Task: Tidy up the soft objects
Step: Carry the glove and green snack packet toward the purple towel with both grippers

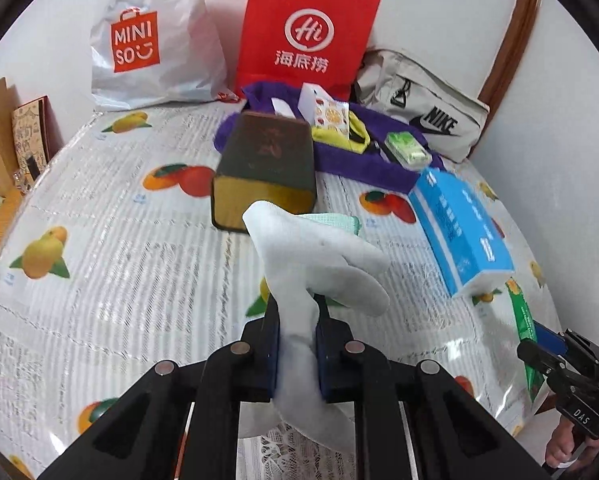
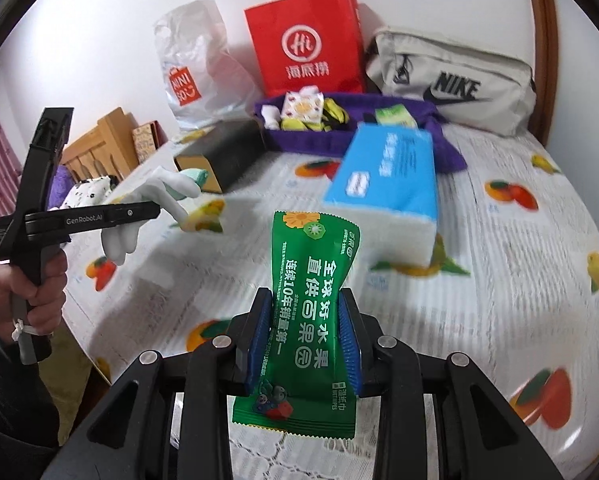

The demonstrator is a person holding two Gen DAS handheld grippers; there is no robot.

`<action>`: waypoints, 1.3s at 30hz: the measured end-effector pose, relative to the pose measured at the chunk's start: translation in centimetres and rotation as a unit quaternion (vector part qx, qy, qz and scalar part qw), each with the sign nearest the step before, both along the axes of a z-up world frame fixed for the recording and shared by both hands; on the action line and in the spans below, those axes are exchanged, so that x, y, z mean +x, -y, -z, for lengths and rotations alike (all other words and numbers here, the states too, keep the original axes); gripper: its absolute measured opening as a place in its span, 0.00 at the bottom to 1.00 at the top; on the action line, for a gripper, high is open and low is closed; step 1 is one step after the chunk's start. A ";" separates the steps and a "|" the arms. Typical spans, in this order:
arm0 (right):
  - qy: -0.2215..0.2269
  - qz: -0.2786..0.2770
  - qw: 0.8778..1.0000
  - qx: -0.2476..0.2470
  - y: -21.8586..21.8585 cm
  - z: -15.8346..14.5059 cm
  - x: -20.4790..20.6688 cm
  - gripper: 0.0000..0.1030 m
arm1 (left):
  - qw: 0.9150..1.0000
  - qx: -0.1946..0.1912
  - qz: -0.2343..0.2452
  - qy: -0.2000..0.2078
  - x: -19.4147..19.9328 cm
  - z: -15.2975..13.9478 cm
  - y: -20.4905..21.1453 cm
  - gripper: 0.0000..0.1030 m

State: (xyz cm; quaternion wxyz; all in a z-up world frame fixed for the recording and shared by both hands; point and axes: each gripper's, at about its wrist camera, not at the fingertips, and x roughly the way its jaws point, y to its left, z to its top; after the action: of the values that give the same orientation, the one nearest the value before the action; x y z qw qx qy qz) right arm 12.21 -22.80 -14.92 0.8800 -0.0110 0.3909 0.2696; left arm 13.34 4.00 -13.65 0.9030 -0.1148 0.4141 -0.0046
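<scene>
Fingers of the left gripper [image 1: 297, 344] are clamped on a white sock [image 1: 315, 264], which is held above the fruit-print worktop [image 1: 99, 208]; its foot is seen folded toward 3 o'clock. At 12 o'clock from the sock, a dark box [image 1: 265, 168] lies on the worktop, with a pale green cloth [image 1: 339, 222] just beside its near end. Farther back, at 1 o'clock, a purple tray [image 1: 363, 160] is seen holding small packets. A blue tissue pack [image 1: 461, 228] lies at 2 o'clock. Fingers of the right gripper [image 2: 305, 336] are closed on a green wet-wipe packet [image 2: 311, 320], held upright above the worktop. Against the wall at the back, a white MINISO bag [image 1: 147, 44], a red paper bag [image 1: 307, 32] and a grey Nike bag [image 1: 423, 100] are lined up.
</scene>
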 end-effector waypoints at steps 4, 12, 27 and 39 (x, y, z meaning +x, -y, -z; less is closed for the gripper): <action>0.010 -0.006 1.000 0.007 -0.2 -1.6 1.3 0.32 | 1.000 0.005 -0.002 0.007 1.0 -1.5 -0.3 0.14; 0.025 -0.001 1.000 0.007 0.0 -4.2 5.5 0.32 | 1.000 0.008 -0.004 0.021 4.2 -4.3 -0.8 0.13; 0.023 0.024 0.999 0.000 -0.6 -5.6 14.9 0.32 | 1.000 0.014 0.007 0.010 11.4 -5.7 -1.1 0.14; 0.012 0.034 0.999 -0.024 -2.2 -5.1 23.8 0.32 | 1.000 0.004 0.025 -0.004 18.5 -6.0 -0.8 0.14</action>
State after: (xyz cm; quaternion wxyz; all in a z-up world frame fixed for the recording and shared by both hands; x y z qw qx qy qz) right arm 35.99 -20.55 -9.78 0.8928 -0.0219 0.3864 0.2303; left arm 31.80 4.80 -7.65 0.9013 -0.1012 0.4205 -0.0251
